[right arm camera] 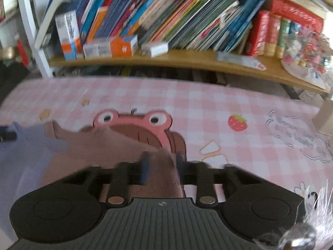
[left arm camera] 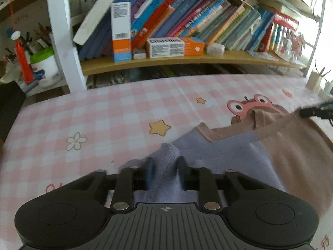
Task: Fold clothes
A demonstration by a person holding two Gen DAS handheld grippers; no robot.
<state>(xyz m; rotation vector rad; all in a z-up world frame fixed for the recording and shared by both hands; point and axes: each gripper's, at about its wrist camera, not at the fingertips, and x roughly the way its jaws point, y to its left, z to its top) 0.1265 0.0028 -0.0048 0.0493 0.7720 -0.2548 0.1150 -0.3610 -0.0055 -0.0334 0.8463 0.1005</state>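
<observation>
A knit garment, lavender (left arm camera: 218,156) on its left half and tan-brown (left arm camera: 295,152) on its right, lies on the pink checked tablecloth (left arm camera: 104,114). My left gripper (left arm camera: 165,162) is shut on a lavender edge of the garment. My right gripper (right arm camera: 163,160) is shut on a tan-brown edge (right arm camera: 162,173); its tip also shows at the right edge of the left wrist view (left arm camera: 314,110). In the right wrist view the lavender part (right arm camera: 25,156) lies to the left. The right view is blurred.
A bookshelf (left arm camera: 187,60) full of leaning books and small boxes stands behind the table. A white shelf post (left arm camera: 64,41) and pen pots (left arm camera: 43,66) stand at the far left. A cartoon frog print (right arm camera: 133,120) marks the cloth. A shiny wrapper (right arm camera: 308,225) sits at lower right.
</observation>
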